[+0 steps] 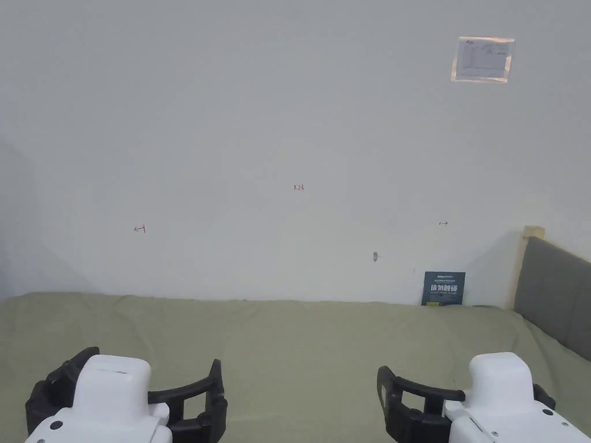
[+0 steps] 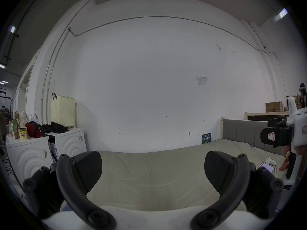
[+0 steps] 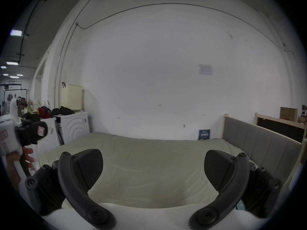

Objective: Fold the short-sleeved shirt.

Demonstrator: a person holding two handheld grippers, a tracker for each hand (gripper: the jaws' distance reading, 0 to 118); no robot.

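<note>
A pale green sheet (image 1: 300,352) covers the bed in front of me, lying flat with a few soft creases. My left gripper (image 1: 153,359) hovers over its near left part, jaws wide apart with nothing between them (image 2: 152,165). My right gripper (image 1: 462,375) hovers over the near right part, equally open and empty (image 3: 153,164). Each gripper view also catches the other gripper off to the side, held by a hand: the right gripper (image 2: 272,137) and the left gripper (image 3: 33,132).
A white wall stands behind the bed, with a dark blue booklet (image 1: 443,288) leaning on it. A grey padded headboard (image 1: 554,294) bounds the right side. White appliances (image 2: 71,142) with bags on top stand left of the bed. A phone (image 2: 266,167) lies on the sheet's right part.
</note>
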